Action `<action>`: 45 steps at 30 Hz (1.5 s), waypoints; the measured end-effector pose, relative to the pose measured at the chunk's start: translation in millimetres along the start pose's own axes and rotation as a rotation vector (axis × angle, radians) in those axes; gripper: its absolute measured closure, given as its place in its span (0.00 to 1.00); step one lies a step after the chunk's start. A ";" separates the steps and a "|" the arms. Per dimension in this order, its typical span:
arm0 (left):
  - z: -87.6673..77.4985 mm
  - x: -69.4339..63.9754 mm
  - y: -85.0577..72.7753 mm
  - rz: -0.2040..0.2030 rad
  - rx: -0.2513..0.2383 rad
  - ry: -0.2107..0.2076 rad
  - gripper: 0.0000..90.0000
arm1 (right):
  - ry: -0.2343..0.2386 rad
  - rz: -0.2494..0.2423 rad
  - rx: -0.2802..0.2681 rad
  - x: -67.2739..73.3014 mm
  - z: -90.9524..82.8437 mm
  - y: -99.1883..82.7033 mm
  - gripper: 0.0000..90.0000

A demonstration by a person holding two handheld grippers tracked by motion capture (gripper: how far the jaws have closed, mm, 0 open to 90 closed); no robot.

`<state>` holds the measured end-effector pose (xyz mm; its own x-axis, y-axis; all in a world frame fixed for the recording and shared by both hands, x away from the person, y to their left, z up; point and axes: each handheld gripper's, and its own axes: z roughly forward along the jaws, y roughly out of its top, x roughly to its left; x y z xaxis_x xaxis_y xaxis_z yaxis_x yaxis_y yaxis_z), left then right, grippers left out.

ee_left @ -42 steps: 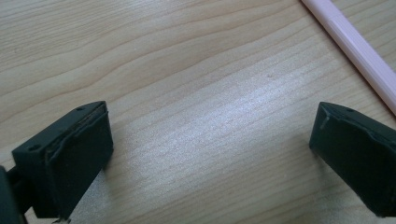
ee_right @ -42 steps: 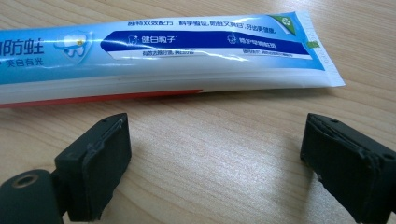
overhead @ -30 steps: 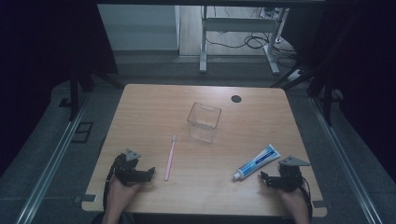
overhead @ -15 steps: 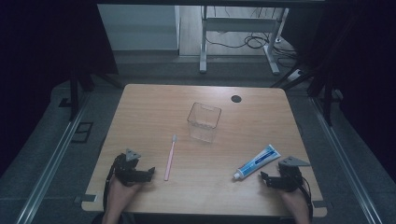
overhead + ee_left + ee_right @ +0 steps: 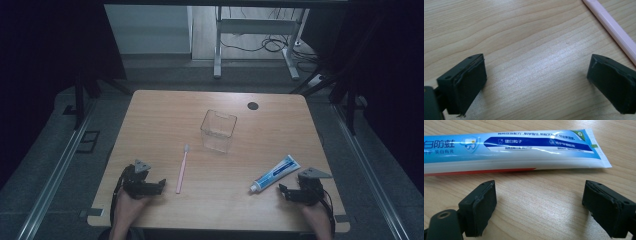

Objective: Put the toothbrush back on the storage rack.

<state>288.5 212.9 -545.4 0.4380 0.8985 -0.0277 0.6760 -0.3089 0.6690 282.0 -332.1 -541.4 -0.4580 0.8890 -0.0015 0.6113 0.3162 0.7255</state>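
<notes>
Nothing is grasped yet; the step in hand looks like the first reach, most likely each tool closing in on the item beside it, perhaps to drop both into the clear box at the centre of the high view.

To do it well, the left hand-held gripper should turn so its jaws straddle the toothbrush across the handle, not along it, and come down near the middle so the brush lifts level. The handle is thin and lies flat on the desk, so the jaw tips will need to graze the wood before closing. The right hand-held gripper should take the toothpaste across its flat body, away from the crimped end, with a soft squeeze since the tube will give.

In the left gripper view, the left hand-held gripper is released, jaws spread wide over bare wood, touching nothing; the toothbrush crosses the upper right of that frame, just beyond the right-hand jaw.

In the right gripper view, the right hand-held gripper is likewise released and wide, empty, with the toothpaste lying across the top of the frame, just ahead of the jaw tips and apart from them.

In the high view the toothbrush lies left of centre and the toothpaste at lower right.
</notes>
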 end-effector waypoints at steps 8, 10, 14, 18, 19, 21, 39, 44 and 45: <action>-4.1 -4.0 3.6 0.031 0.006 0.001 0.17 | 0.002 -0.002 0.000 -0.1 0.2 0.1 0.13; -6.2 -4.7 4.9 0.033 -0.003 -0.002 0.20 | 0.002 -0.002 0.001 -0.2 0.2 0.2 0.13; -12.0 -6.4 7.9 0.027 -0.026 -0.025 0.29 | 0.003 -0.003 0.001 -0.2 0.4 0.4 0.13; -14.8 -8.6 10.2 0.024 -0.040 -0.054 0.41 | 0.003 -0.003 0.001 -0.1 0.5 0.5 0.13; -15.2 -9.6 10.9 0.026 -0.043 -0.058 0.43 | 0.003 -0.003 0.001 -0.1 0.6 0.5 0.13; -15.4 -11.6 12.4 0.025 -0.044 -0.067 0.48 | 0.004 -0.003 0.001 -0.1 0.7 0.7 0.13; -13.1 -42.1 31.1 0.102 -0.041 -0.176 0.92 | 0.007 -0.007 0.000 -0.3 1.6 1.4 0.13; -8.1 -53.4 33.8 0.136 -0.018 -0.203 0.98 | 0.008 -0.007 0.001 -0.3 1.7 1.5 0.13; -6.8 -55.3 34.0 0.144 -0.014 -0.210 0.98 | 0.008 -0.007 0.001 -0.3 1.8 1.5 0.13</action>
<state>283.2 154.8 -516.1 0.6434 0.7608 -0.0844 0.5901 -0.4227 0.6878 284.2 -331.3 -541.5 -0.4679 0.8838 -0.0010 0.6087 0.3230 0.7247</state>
